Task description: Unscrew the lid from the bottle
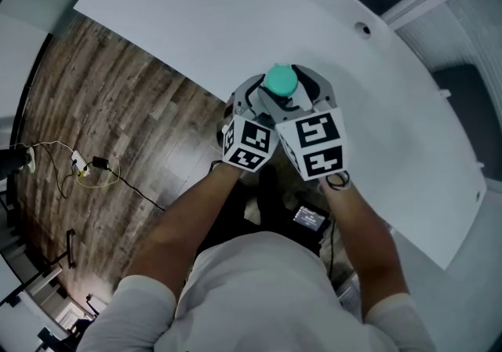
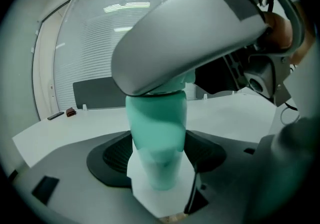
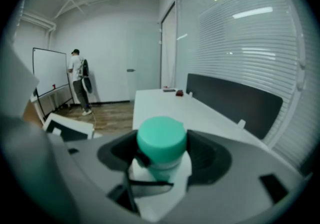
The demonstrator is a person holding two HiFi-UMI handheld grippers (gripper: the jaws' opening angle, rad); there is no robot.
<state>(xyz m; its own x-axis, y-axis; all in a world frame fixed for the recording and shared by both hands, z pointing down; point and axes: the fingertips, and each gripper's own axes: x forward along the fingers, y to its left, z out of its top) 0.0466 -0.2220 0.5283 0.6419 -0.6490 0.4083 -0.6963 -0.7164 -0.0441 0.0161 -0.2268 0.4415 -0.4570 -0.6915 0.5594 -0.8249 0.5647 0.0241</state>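
- Eyes on the bottle (image 2: 156, 128): teal body upright between both tools, right at the near edge of the tabletop (image 1: 235, 21); whether its base rests on the white surface or hangs just above it, I can't tell
- The lid (image 3: 161, 137) sits on top, teal and round, not yet off the neck; the job looks early
- Right gripper (image 3: 162, 155) is over the top, its pads (image 3: 207, 155) snug on either side of the lid; that reads as a grip on the cap
- Left gripper (image 2: 156, 154) comes in lower, its jaws spread wide around the body; the dark pads (image 2: 107, 155) flank the bottle but show no clear squeeze
- There's the danger: twist the cap with the body loose and the whole bottle spins, so the thread never breaks
- Second worry: wooden floor (image 1: 102, 99) lies just past that near edge; a slip of the cap grip and the bottle could tip over the side
- Third: the two tools are crowded together; their housings may knock as the wrist turns
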